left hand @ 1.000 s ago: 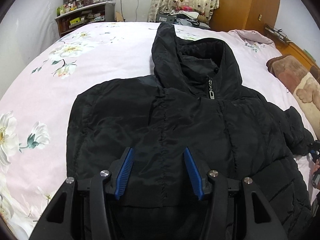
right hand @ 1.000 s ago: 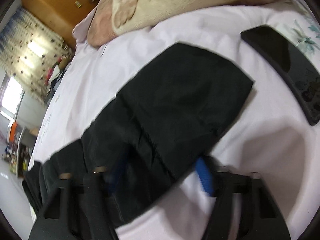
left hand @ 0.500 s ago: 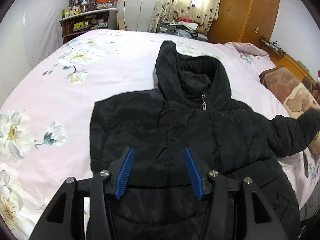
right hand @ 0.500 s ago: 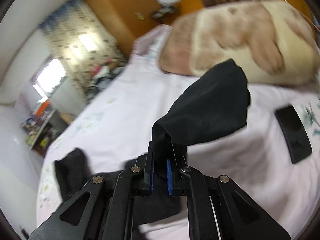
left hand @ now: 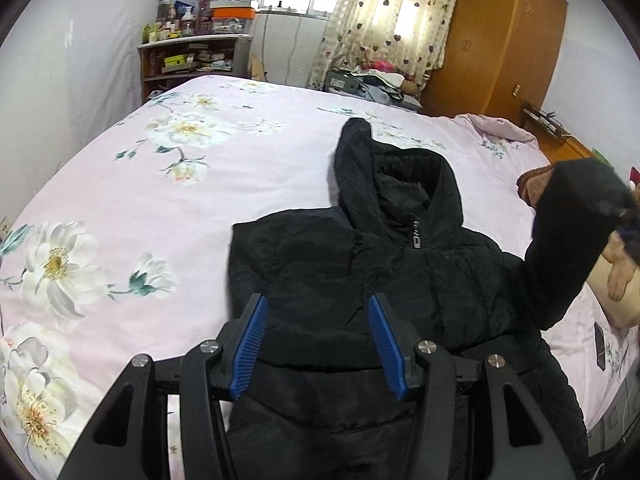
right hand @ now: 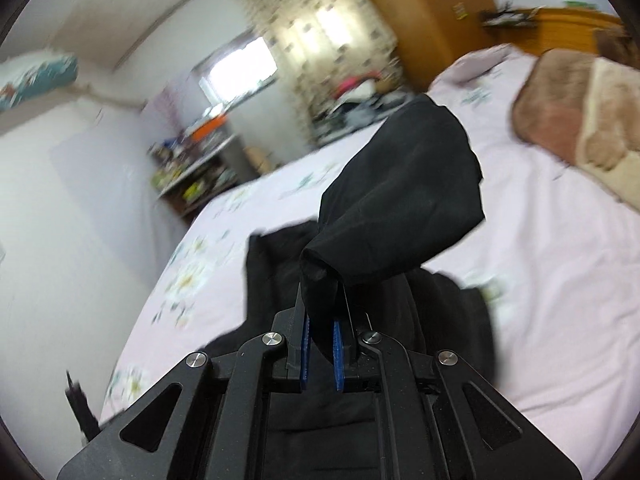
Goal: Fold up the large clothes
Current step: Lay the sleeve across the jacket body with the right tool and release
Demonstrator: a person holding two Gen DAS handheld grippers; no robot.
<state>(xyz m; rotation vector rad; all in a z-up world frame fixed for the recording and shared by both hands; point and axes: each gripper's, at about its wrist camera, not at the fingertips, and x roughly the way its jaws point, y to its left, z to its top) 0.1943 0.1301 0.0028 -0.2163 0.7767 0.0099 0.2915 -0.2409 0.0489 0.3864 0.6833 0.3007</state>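
while left tool [left hand: 316, 344] gapes, right tool [right hand: 320, 340] pinches sleeve [right hand: 404, 196].

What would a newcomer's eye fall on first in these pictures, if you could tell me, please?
First, the black hooded jacket spread face up in the middle of the pink floral bed, its hood pointing toward the window. Next, its sleeve, lifted off the bed and pinched in the right tongs at the jacket's right side. The left tongs hover open above the jacket's lower front, holding nothing.

The jacket [left hand: 360, 280] is spread on the bed [left hand: 160, 200], hood toward the wardrobe [left hand: 500, 40]. Its sleeve [right hand: 400, 200] is held raised at the right, near the pillow [right hand: 580, 120].
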